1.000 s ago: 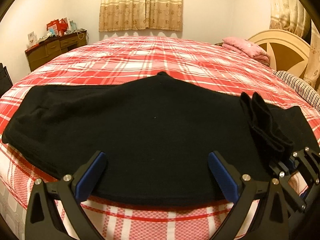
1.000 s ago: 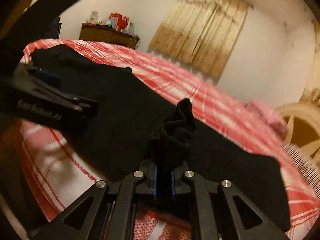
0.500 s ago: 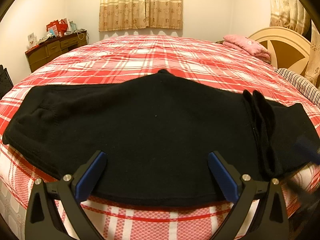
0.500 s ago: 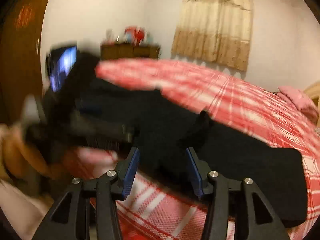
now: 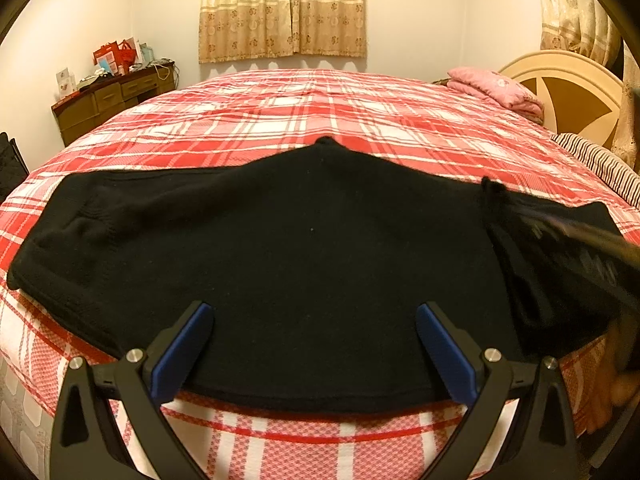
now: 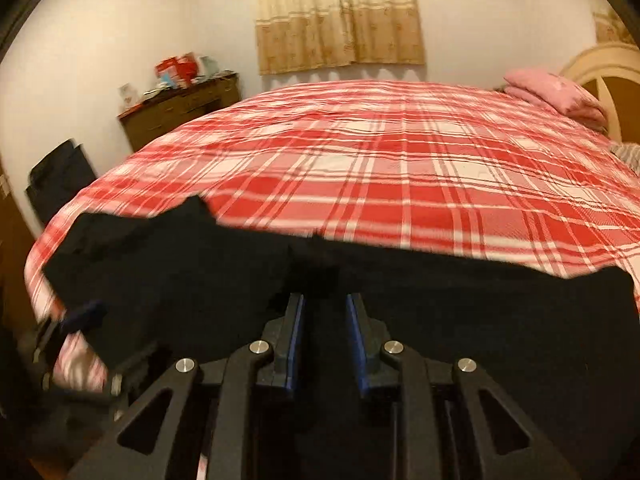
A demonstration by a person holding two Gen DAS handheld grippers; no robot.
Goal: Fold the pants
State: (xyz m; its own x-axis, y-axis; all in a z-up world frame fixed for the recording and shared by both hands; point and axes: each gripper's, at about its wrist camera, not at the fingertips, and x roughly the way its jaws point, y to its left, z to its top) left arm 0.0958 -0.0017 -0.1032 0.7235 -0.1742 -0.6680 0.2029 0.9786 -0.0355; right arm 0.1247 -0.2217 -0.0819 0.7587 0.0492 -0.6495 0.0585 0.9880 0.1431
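The black pants (image 5: 304,264) lie spread across the near edge of the bed (image 5: 320,120), on the red plaid cover, with one bunched ridge of cloth (image 5: 516,264) standing up at about 3 o'clock in the left wrist view. The step in hand looks like taking a fresh hold on that raised part with the right gripper (image 6: 323,332) so the cloth can be carried over.

To do it well, I judge the right gripper should take both layers of the ridge deep between its pads rather than nipping the top, and should lift only once the cloth is firmly pinched. The left gripper (image 5: 312,356) would do best to pin the near hem, so the rest does not drag off the bed edge. The fold then wants a low, steady sweep, since soft knit cloth sags and creases easily.

The right gripper's jaws have just been closing and now stand narrow, with a dark fold of the pants rising just ahead of them at 12 o'clock. Black cloth fills the gap, but whether the pads press on it I cannot tell. The left gripper is wide apart and holds nothing. The near hem of the pants runs between its fingers at 12 o'clock, and the pants stretch from 9 o'clock to 3 o'clock beyond it.
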